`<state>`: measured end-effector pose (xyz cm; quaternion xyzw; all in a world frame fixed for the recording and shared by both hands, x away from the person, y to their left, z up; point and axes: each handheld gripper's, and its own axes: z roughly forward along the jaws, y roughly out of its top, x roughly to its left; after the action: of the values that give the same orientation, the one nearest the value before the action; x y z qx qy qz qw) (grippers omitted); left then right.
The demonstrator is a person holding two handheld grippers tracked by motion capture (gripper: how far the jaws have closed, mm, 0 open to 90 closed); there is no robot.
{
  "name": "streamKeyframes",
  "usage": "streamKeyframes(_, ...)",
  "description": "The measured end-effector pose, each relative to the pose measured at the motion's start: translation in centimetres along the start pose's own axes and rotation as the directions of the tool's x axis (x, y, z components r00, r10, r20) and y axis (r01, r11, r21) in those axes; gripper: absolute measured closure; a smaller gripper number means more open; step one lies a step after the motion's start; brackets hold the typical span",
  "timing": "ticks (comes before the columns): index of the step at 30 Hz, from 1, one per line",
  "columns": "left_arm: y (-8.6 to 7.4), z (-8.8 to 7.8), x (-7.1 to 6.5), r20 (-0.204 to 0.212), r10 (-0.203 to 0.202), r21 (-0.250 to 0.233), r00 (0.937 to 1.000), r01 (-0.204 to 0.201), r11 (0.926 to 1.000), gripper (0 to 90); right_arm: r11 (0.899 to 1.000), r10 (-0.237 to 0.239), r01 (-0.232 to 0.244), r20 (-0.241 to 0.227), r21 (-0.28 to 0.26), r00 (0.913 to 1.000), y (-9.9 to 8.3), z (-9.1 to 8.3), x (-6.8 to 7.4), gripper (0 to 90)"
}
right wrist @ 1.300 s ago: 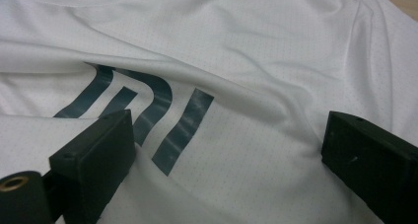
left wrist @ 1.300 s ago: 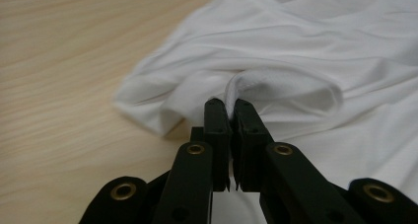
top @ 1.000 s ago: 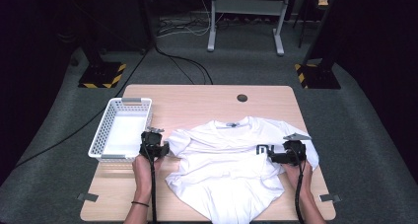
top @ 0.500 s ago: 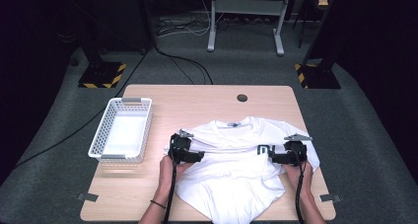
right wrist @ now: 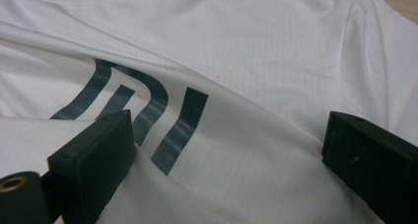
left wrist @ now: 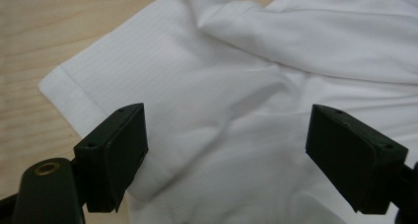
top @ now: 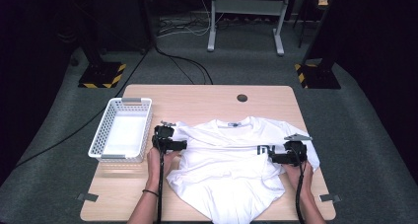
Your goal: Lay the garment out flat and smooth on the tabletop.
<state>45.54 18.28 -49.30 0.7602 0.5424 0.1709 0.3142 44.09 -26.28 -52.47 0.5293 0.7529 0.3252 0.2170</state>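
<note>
Your left hand-held gripper (top: 183, 145), jaws just spread over the white short-sleeved cotton T-shirt's (top: 231, 174) left sleeve, and your right hand-held gripper (top: 271, 158), spread by the dark logo (right wrist: 143, 115), bracket it on the light wooden desk (top: 207, 100) for folding.

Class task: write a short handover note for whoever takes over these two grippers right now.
Left gripper: jaws have just been opening, now wide apart over the T-shirt's left sleeve, nothing gripped.
Right gripper: jaws open over the dark print, holding nothing.
T-shirt lies rumpled on the table, partly folded; white basket stands to its left.
Left to do: probably finish folding, perhaps then put the shirt in the basket.
</note>
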Motion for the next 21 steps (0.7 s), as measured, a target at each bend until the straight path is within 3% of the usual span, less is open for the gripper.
streamKeyframes(2,-0.7,-0.1,-1.6,0.021,0.060,0.005,0.9980,-0.061,0.9982,15.2,1.000,0.002,-0.002,0.001,0.001,1.0000,0.0,0.0,0.0,4.6)
streamKeyframes(4,-1.4,0.4,-2.5,0.013,0.101,0.037,0.9948,-0.101,0.9942,15.1,1.000,-0.002,0.002,0.001,0.001,1.0000,0.0,0.0,0.0,4.6)
streamKeyframes(6,-2.3,1.1,-2.4,0.022,0.096,0.043,0.9952,-0.096,0.9944,14.6,1.000,-0.004,0.004,-0.003,0.002,1.0000,-0.1,-0.1,0.1,4.6)
streamKeyframes(10,-3.2,0.6,-2.4,0.007,0.105,0.021,0.9944,-0.106,0.9942,13.9,1.000,-0.015,0.015,-0.012,0.004,0.9998,-0.4,-0.4,0.2,4.6)
streamKeyframes(19,-6.1,-2.3,-2.6,-0.009,0.095,0.059,0.9955,-0.094,0.9938,12.9,0.999,-0.045,0.046,-0.042,0.020,0.9981,-1.9,-2.1,1.5,4.6)
streamKeyframes(21,-6.0,-2.8,-2.7,0.000,0.094,0.032,0.9956,-0.094,0.9951,9.3,0.997,-0.066,0.068,-0.055,0.042,0.9963,-1.8,-2.4,1.7,7.3)
